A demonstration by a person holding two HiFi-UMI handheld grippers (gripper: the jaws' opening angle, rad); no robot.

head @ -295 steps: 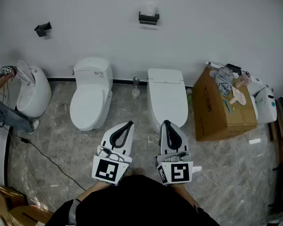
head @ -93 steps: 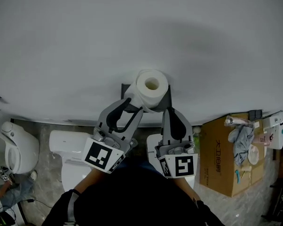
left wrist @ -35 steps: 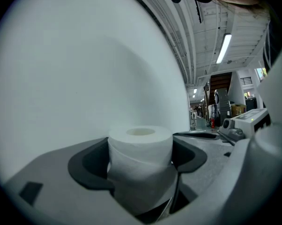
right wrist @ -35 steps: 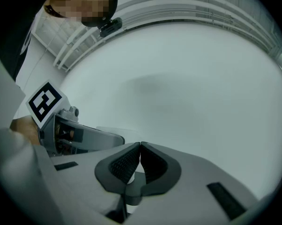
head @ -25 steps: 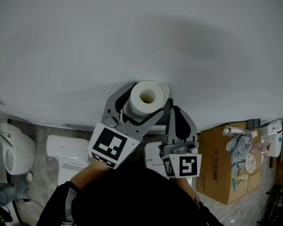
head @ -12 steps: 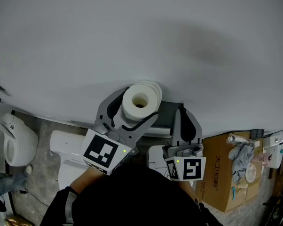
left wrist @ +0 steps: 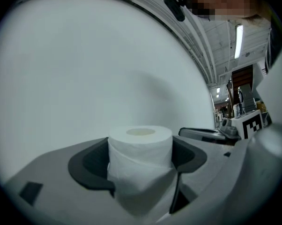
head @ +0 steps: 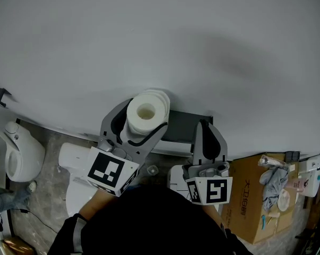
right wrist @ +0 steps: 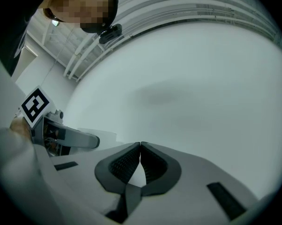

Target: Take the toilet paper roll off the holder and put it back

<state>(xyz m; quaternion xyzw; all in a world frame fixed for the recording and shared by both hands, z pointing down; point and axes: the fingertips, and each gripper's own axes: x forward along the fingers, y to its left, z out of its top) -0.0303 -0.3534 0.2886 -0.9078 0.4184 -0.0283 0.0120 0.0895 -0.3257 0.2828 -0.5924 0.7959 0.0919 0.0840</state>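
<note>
Here, we hold the white cylindrical toilet paper roll [head: 145, 110] clamped between the jaws of the left hand-held gripper [head: 143, 122], core end up, just left of the dark wall-mounted holder [head: 184, 127] and off it. The right hand-held gripper [head: 204, 125] sits beneath the holder, jaws together and empty. We judge two risks: the soft paper may crush or slip, and a misaligned return could drop the roll.
</note>
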